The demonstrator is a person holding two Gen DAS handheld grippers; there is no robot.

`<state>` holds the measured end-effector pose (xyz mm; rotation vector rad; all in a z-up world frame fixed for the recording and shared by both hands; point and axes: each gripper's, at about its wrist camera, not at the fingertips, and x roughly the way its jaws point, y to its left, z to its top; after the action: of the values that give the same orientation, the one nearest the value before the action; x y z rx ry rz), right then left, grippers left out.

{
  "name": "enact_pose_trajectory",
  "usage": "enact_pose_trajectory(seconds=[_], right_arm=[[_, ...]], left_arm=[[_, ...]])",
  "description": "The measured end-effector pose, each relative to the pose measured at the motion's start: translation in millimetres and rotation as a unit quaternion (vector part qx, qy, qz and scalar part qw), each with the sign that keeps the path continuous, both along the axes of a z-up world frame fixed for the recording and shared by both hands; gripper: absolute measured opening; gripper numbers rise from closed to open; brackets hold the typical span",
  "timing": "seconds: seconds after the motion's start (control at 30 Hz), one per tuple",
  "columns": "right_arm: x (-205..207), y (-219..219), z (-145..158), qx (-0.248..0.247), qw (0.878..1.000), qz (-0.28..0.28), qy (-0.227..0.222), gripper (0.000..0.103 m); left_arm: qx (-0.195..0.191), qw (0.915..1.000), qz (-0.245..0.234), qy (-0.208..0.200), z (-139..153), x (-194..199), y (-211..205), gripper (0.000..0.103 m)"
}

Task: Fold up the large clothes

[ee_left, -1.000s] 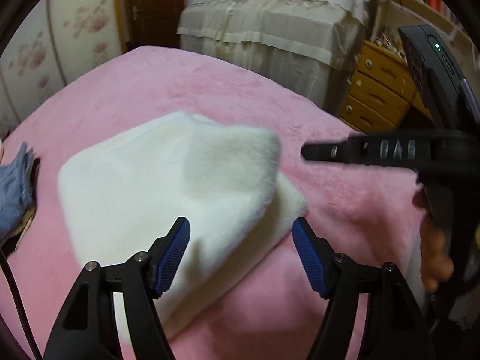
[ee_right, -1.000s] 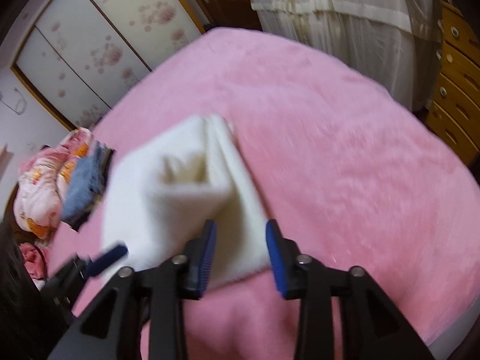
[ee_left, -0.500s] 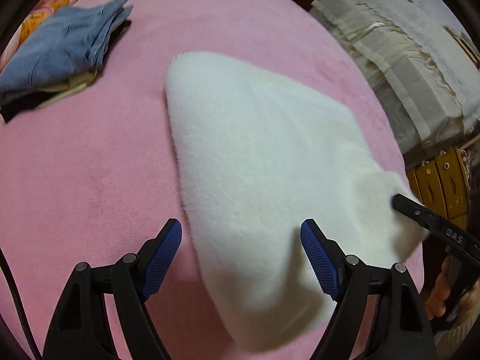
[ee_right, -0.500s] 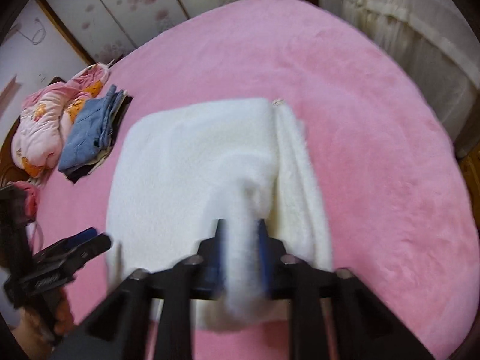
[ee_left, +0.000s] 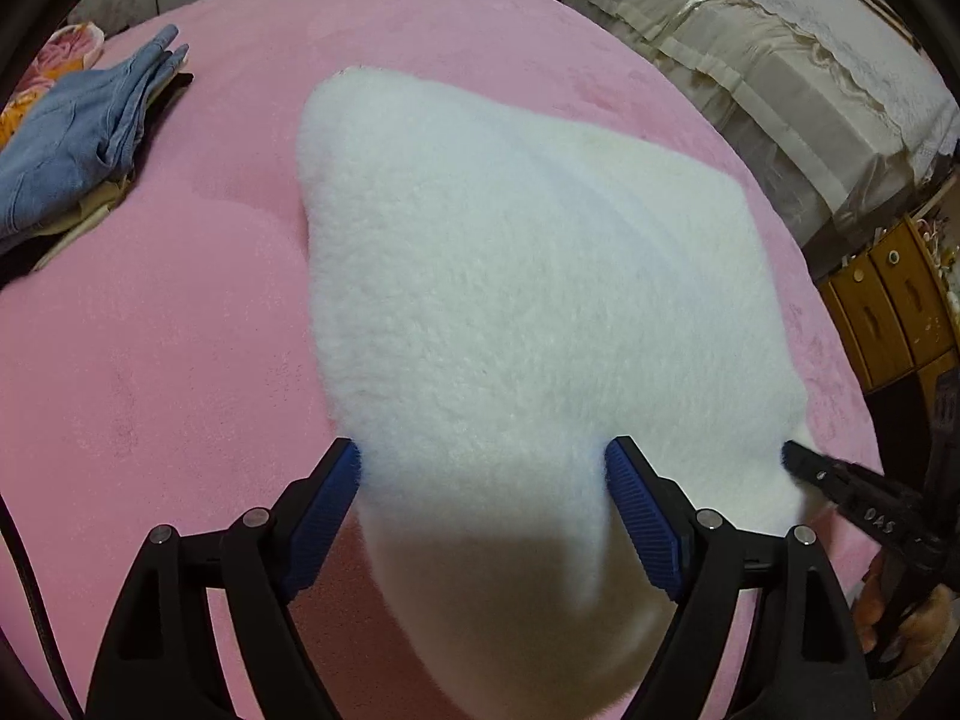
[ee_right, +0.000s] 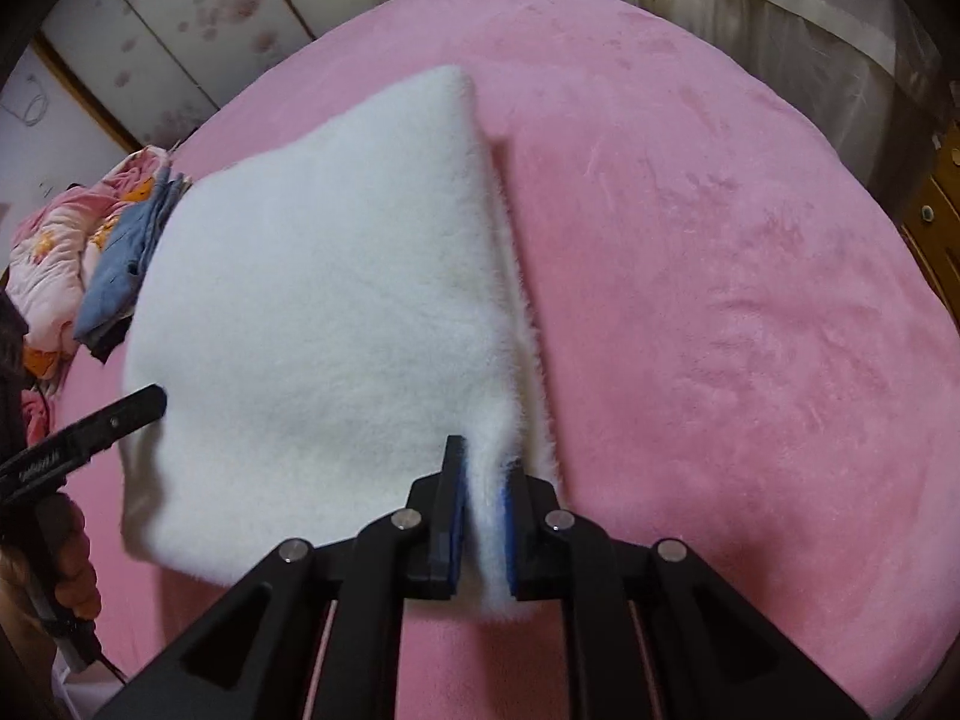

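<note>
A white fleece garment (ee_left: 528, 312) is lying folded on the pink bed cover (ee_left: 150, 360), and everything else is best placed against it. The left gripper (ee_left: 483, 519) is hovering over the garment's near end with its blue-padded fingers (ee_left: 324, 516) spread wide apart, one on each side of the fleece, and nothing is being squeezed between them. The right gripper (ee_right: 483, 531) is sitting at the garment's near right corner, its jaws pressed close together and pinching a raised ridge of the white fleece between the blue pads (ee_right: 510, 528). In the right wrist view, a thinner layer of the same garment is showing along its right edge, lying flat on the cover beside the thicker folded part. In that view, one black finger of the left gripper (ee_right: 90, 438) is reaching in at the garment's near left edge; whether it is touching the fleece cannot be told. To the far left of the garment, a small stack of folded blue clothes (ee_left: 78, 144) is resting on the cover, and beyond it a pink floral bundle (ee_right: 54, 252) is lying at the bed's edge. Past the garment's right side, off the bed, cream draped fabric (ee_left: 780, 60) is covering furniture, with wooden drawers (ee_left: 888, 312) standing below it.
</note>
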<state>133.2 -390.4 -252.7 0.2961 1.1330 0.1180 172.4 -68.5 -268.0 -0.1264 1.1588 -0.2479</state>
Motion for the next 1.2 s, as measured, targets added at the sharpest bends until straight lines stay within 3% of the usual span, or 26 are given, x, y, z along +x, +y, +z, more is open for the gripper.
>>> enact_pose_trajectory(seconds=[0.1,0.17,0.23,0.4,0.43,0.47,0.5,0.53,0.67,0.73,0.77,0.8,1.13,1.2], right_arm=[[5,6,18,-0.027,1.0,0.005,0.001,0.032],[11,11,31,-0.042,0.999,0.006,-0.006,0.039],[15,12,49,-0.044,0.998,0.007,-0.033,0.039],[44,28,72,-0.053,0.993,0.036,-0.096,0.039],[55,35,70,-0.057,0.992,0.046,-0.098,0.039],[60,39,69,-0.055,0.992,0.053,-0.1,0.039],[70,47,65,-0.052,0.991,0.063,-0.103,0.039],[79,54,61,-0.052,0.991,0.068,-0.104,0.039],[101,64,41,-0.077,0.99,0.075,-0.094,0.037],[109,60,33,-0.109,0.989,0.057,-0.082,0.026],[112,54,28,-0.111,0.99,0.049,-0.076,0.017],[113,47,27,-0.105,0.991,0.039,-0.07,0.015],[100,42,60,-0.076,0.997,0.021,-0.012,0.02],[94,40,70,-0.056,0.998,0.015,-0.015,0.028]], left_arm=[[-0.021,0.9995,0.006,0.023,2,7,8,0.083],[-0.033,0.9985,0.008,0.041,3,14,13,0.083],[-0.039,0.9981,0.018,0.043,7,20,21,0.083],[-0.035,0.9989,0.032,-0.008,25,29,24,0.081],[-0.032,0.9988,0.032,-0.016,26,33,23,0.078],[-0.03,0.9989,0.03,-0.019,26,38,21,0.066],[-0.027,0.9992,0.026,-0.014,25,44,19,0.06],[-0.017,0.9994,0.028,-0.012,23,49,18,0.06],[-0.008,0.9993,0.032,-0.02,22,61,15,0.061],[-0.01,0.9993,0.03,-0.02,22,64,15,0.062],[-0.011,0.9994,0.029,-0.018,22,65,15,0.062],[-0.01,0.9994,0.028,-0.017,21,66,15,0.062],[-0.01,0.9988,0.033,0.035,34,70,16,0.062],[-0.003,0.999,0.029,0.035,45,63,12,0.062]])
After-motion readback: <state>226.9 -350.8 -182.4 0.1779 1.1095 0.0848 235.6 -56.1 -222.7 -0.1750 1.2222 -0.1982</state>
